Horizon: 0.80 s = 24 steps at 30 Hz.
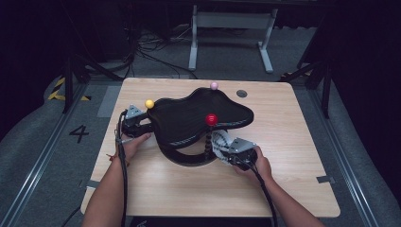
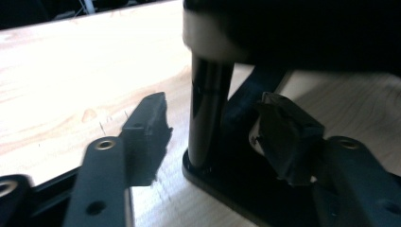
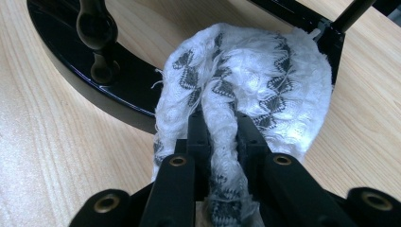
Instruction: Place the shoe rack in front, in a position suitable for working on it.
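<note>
the right gripper [image 3: 222,132] has its jaws pressed together on a fold of white cloth [image 3: 246,80] with a dark woven pattern, and the bunched cloth bulges out past the fingertips toward twelve o'clock. in the high view this gripper [image 1: 226,147] sits at about five o'clock from the table's middle, with the person's right hand [image 1: 255,163] behind it and the cloth [image 1: 219,140] touching the foot of a black stand [image 1: 189,158].

the left gripper [image 2: 213,127] has its jaws spread, one on each side of a black upright post [image 2: 208,109]; neither pad touches the post. the post rises from the stand's flat black base [image 2: 227,184] up to a dark shape overhead. in the high view the left gripper [image 1: 137,124] lies at about nine o'clock from the table's middle, held by the left hand [image 1: 135,144].

the stand carries a wide, wavy-edged black tray [image 1: 194,116] above the wooden table [image 1: 283,165]. three small balls sit at the tray's edge: a yellow ball [image 1: 149,103] at ten o'clock, a pink ball [image 1: 213,85] at twelve o'clock, and a red ball [image 1: 211,118] at five o'clock on a beaded black stem [image 1: 208,139].
</note>
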{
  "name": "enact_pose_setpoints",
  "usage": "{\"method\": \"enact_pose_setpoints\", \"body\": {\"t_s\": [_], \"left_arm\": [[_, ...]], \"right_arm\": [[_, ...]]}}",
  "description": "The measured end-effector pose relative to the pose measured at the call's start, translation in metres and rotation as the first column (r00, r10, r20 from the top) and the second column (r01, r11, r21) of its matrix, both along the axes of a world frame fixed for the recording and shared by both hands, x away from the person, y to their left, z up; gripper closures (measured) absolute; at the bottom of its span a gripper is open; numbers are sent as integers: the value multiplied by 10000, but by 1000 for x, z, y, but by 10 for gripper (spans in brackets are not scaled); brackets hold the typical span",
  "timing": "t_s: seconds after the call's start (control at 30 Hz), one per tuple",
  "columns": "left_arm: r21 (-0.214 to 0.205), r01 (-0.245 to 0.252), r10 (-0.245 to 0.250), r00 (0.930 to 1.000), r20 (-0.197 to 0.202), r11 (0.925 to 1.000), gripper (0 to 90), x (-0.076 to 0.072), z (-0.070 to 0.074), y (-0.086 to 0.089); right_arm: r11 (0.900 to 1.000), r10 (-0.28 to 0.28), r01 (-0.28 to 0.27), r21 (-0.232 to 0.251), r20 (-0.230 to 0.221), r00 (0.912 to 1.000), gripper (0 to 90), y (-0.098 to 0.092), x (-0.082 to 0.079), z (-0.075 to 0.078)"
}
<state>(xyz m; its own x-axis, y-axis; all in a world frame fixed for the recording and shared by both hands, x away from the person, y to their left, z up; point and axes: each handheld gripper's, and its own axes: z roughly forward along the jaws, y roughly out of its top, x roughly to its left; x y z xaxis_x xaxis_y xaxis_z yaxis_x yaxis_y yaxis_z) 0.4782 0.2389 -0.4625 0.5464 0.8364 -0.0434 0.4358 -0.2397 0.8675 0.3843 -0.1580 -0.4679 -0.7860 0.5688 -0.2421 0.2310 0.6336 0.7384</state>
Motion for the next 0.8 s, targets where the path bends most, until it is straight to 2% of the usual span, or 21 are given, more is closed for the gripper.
{"method": "enact_pose_setpoints", "body": {"t_s": [0.07, 0.1, 0.2, 0.27, 0.37, 0.47, 0.53, 0.6, 0.8], "left_arm": [[28, -59, 59, 10000, 26, 10000, 444, 2, 2, -1], [33, -45, 44, 9998, 193, 10000, 450, 3, 2, -3], [-15, 65, -65, 10000, 16, 10000, 486, 4, 1, -5], [-184, 200, -197, 9997, 156, 9996, 552, 4, 1, -6], [-247, -7, 12, 9998, 199, 9997, 605, 3, 1, -7], [-307, -47, 55, 9997, 236, 9995, 690, 3, 1, -3], [-333, -2, 10, 9997, 255, 9994, 739, 2, 1, -2], [-237, 151, -147, 9998, 160, 9996, 740, 0, 1, -2], [93, 481, -483, 9985, 266, 9988, 746, -10, 2, -3]], "right_arm": [[10000, 25, -25, 0, -22, 10000, 800, 0, 0, 0], [10000, 67, -67, -14, -10, 10000, 799, 0, 0, 1], [9997, 253, -253, -27, -4, 9997, 798, 0, -3, 3], [9991, 419, -419, 96, 26, 9991, 797, 1, -5, 4], [9965, 804, -804, 226, -4, 9968, 797, 6, -10, 7], [9946, 1041, -1040, -64, 129, 9945, 796, 14, -15, 7], [9942, 1058, -1054, -235, 157, 9943, 796, 16, -15, 6], [9948, 996, -994, -201, 90, 9950, 796, 15, -13, 6], [9971, 757, -757, -128, 16, 9971, 796, 5, -10, 6]]}}
